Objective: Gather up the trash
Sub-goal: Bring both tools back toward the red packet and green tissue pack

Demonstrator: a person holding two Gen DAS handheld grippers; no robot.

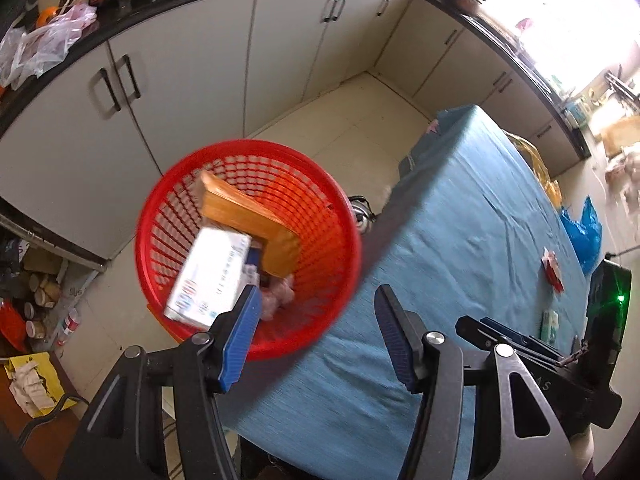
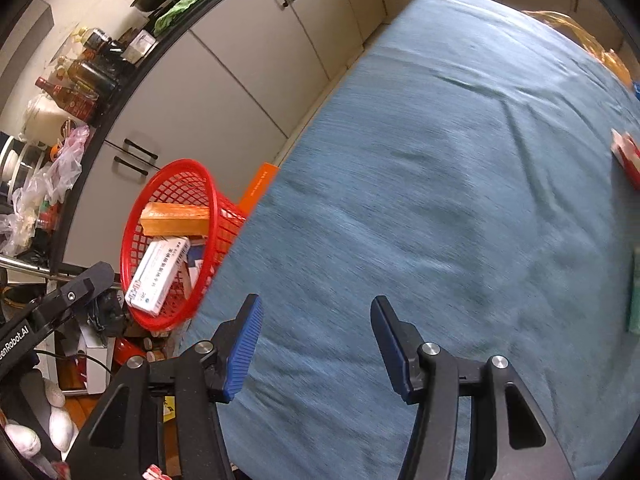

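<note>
Beside table (image 1: 460,240) | red basket (image 1: 160,216): orange box (image 1: 248,216), white box (image 1: 208,276) | both grippers (image 1: 316,312) (image 2: 316,320) half-open, empty

On the black arm (image 2: 52,312) of my left tongs, at the near left of the right wrist view, white lettering reads "enRobot.AI". The print on the white box (image 2: 158,278) in the red basket (image 2: 132,216) is too blurred to read.

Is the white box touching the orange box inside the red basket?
Touching. In the right wrist view, the white box leans with its top end tucked under the orange box in the red basket; no gap shows between them.
</note>
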